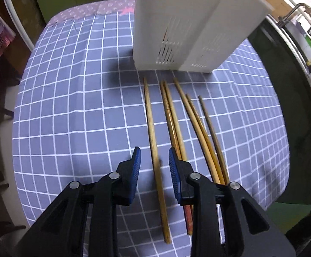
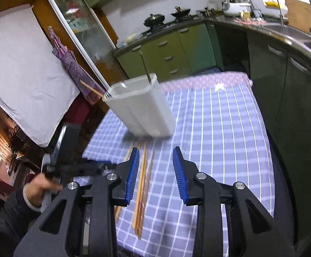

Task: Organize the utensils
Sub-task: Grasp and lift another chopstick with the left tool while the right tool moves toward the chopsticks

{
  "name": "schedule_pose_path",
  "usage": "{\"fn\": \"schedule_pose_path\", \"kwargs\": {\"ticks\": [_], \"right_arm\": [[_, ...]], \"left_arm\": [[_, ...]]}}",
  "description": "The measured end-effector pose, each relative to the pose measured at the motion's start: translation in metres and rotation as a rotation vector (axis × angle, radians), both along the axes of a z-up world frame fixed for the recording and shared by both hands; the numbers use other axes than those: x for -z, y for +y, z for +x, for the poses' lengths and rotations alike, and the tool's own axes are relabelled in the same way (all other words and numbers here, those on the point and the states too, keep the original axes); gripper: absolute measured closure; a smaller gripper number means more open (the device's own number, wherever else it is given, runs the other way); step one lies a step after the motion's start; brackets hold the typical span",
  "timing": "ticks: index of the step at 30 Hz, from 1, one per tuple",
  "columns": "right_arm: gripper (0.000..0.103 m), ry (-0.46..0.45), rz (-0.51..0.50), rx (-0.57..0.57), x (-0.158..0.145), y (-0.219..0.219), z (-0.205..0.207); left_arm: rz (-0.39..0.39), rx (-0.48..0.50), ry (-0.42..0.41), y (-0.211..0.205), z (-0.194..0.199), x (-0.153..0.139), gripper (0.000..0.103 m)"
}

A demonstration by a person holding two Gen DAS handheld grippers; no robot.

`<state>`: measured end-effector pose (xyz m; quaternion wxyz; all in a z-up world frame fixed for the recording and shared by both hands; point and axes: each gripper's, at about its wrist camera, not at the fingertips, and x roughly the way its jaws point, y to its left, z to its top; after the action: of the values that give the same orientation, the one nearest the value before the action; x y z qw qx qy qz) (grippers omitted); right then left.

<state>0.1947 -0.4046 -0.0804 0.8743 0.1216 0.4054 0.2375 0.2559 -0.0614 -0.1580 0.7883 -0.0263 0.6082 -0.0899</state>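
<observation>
Several wooden chopsticks [image 1: 176, 124] lie side by side on the blue checked tablecloth [image 1: 80, 107], pointing at a white slotted utensil holder [image 1: 187, 27]. My left gripper [image 1: 154, 156] is open, low over the cloth, with its jaws either side of the leftmost chopstick [image 1: 153, 137]. In the right wrist view the holder [image 2: 142, 107] stands upright with two chopsticks in it, and the loose chopsticks [image 2: 142, 175] lie in front. My right gripper [image 2: 156, 157] is open and empty above the cloth, just right of them.
The table's right edge borders a dark green kitchen counter with a sink [image 2: 294, 34]. Green cabinets [image 2: 172, 51] and a stove with woks [image 2: 166, 17] stand beyond the table. The person's left hand and the left gripper's body [image 2: 54, 171] show at the table's left edge.
</observation>
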Motion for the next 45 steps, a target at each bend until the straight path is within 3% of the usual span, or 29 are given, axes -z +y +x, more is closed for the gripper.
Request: {"fn": "schedule_pose_path", "kwargs": {"ticks": [10,15,22,30,35,38,45], "right_arm": [[0.07,0.052,-0.011,0.016,0.023,-0.013,-0.002],[0.07,0.067,-0.022,0.009,0.026,-0.009,0.001],[0.067,0.121,-0.094,-0.047,0.04,0.013,0.013],[0.067,0.185,-0.203,-0.154,0.065,0.071,0.038],[0.067,0.239,-0.293,-0.203,0.093,0.112,0.059],[0.073,0.257,-0.321,-0.209,0.105,0.124,0.067],[0.078,0.279,-0.395,-0.214,0.122,0.149,0.085]], "left_arm": [[0.078,-0.018,0.026,-0.019,0.024,0.022,0.077],[0.089,-0.013,0.024,-0.019,0.031,0.022,0.095],[0.061,-0.012,0.012,0.0,0.023,0.017,0.096],[0.002,-0.036,-0.15,0.024,-0.017,-0.031,0.096],[0.009,-0.025,-0.282,0.025,-0.044,-0.066,0.096],[0.02,-0.012,-0.341,0.019,-0.051,-0.082,0.096],[0.028,0.011,-0.417,0.016,-0.068,-0.1,0.096]]}}
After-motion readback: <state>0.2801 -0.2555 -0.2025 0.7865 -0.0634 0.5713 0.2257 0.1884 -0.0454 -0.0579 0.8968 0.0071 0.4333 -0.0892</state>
